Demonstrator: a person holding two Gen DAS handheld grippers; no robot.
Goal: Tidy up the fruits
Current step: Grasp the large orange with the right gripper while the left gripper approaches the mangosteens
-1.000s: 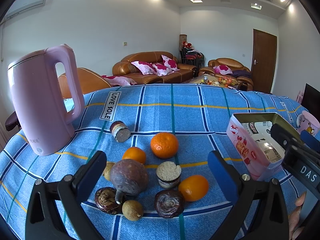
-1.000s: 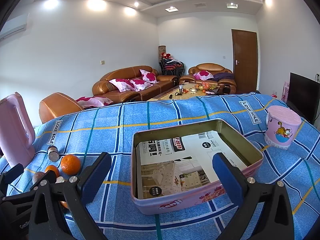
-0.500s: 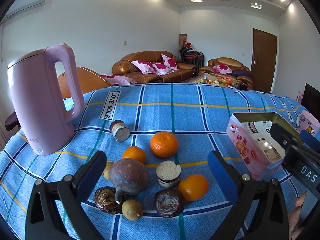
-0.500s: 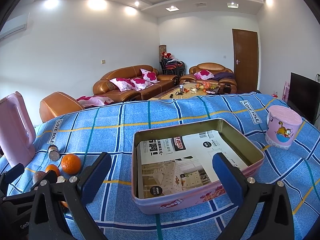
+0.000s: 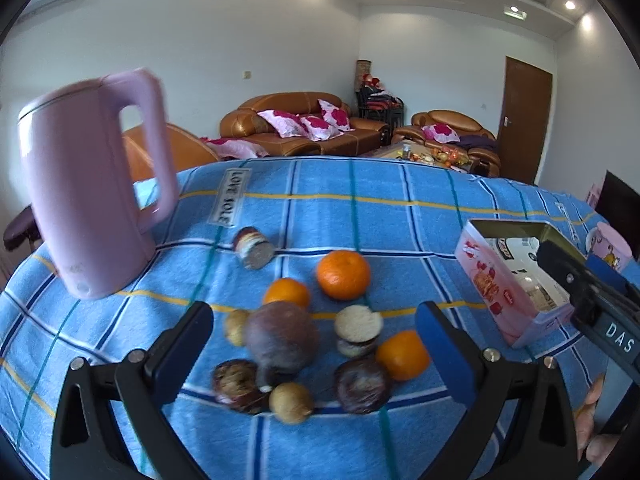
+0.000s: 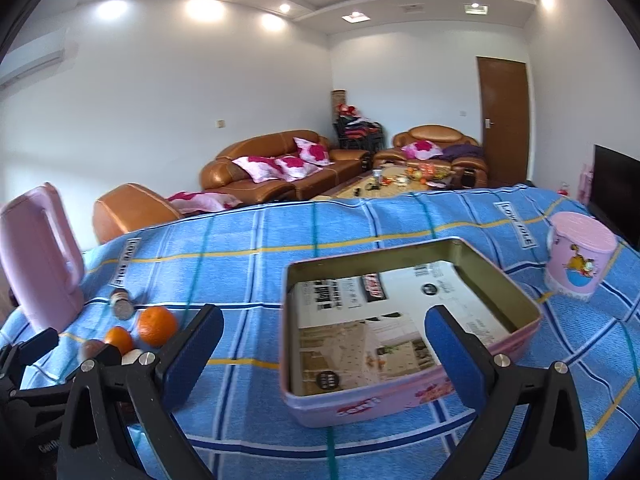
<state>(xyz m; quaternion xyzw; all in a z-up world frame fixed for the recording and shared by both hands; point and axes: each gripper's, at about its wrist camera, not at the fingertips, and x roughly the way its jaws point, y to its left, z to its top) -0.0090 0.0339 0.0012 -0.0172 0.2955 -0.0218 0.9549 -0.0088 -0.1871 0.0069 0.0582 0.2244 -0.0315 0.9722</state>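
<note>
A pile of fruit lies on the blue checked cloth (image 5: pixel 400 220): a large orange (image 5: pixel 343 275), two smaller oranges (image 5: pixel 286 292) (image 5: pixel 402 354), a big purple-brown fruit (image 5: pixel 282 336), dark round fruits (image 5: pixel 362 386), small tan fruits (image 5: pixel 290 402) and a cut piece (image 5: pixel 358 326). My left gripper (image 5: pixel 314 344) is open and empty, just in front of the pile. My right gripper (image 6: pixel 324 344) is open and empty in front of the pink tin (image 6: pixel 404 400), which holds only printed paper. The oranges (image 6: pixel 157 325) show at the right wrist view's left.
A pink kettle (image 5: pixel 84 200) stands at the left of the pile. A small jar (image 5: pixel 253 248) lies on its side behind the fruit. A pink cartoon cup (image 6: pixel 578 256) stands right of the tin. Sofas and a door lie beyond the table.
The left gripper has tilted and shifted slightly, the view now blurred; the right gripper has moved a little to the left. Both stay open and nothing on the table has moved.
</note>
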